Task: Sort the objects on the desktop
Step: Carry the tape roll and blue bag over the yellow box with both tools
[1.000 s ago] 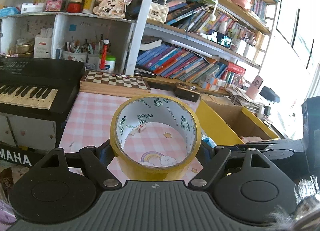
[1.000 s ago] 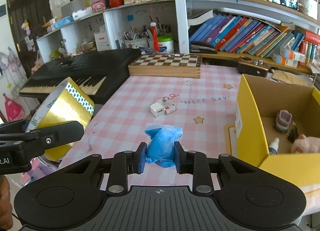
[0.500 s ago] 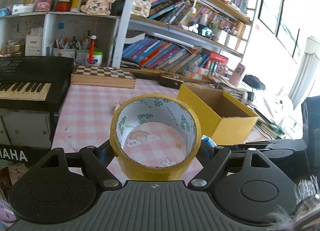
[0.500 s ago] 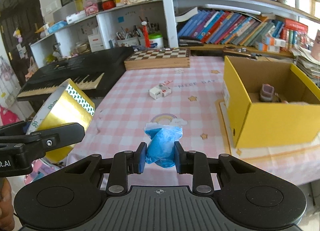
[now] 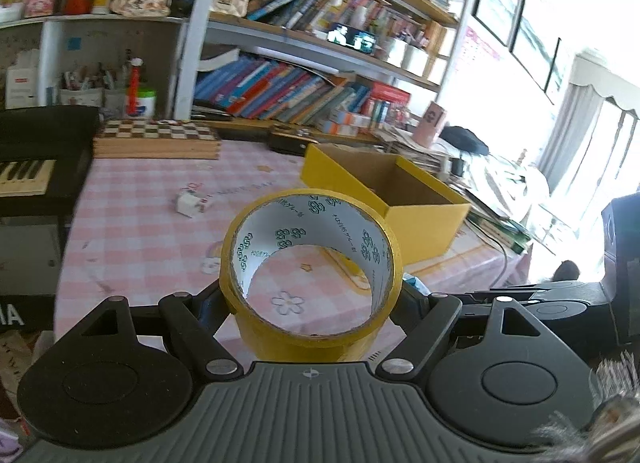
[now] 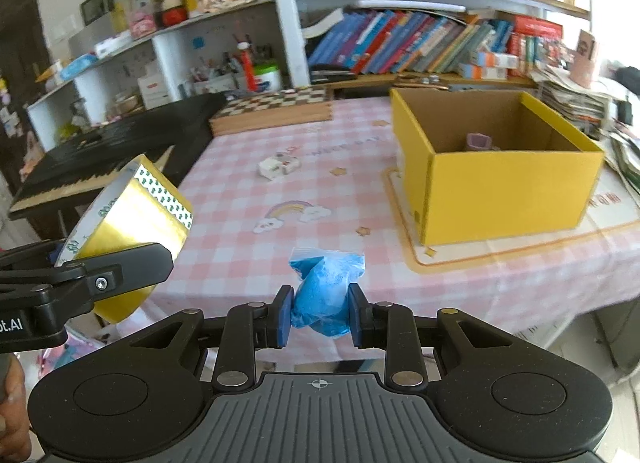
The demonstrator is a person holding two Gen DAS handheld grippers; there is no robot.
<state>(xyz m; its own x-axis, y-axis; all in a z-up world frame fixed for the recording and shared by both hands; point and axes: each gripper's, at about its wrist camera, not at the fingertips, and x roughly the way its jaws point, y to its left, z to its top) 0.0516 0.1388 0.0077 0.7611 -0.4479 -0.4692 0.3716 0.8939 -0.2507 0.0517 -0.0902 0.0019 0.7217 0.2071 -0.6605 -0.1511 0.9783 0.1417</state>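
In the left wrist view, the left gripper (image 5: 311, 303) is clamped on a yellow tape roll (image 5: 311, 269), its fingertips mostly hidden behind the roll. Past it there's the pink checked table (image 5: 140, 223), a small white thing (image 5: 191, 203) too blurry to identify, and the yellow box (image 5: 424, 223), insides not visible from here.

In the right wrist view, the right gripper (image 6: 320, 313) is squeezing a blue bag (image 6: 324, 295) over the table's near edge. The box (image 6: 504, 191) sits well ahead to the right; something purplish (image 6: 478, 141) pokes up inside, mostly hidden. The tape (image 6: 128, 231) hangs at left, partly covered by a finger.
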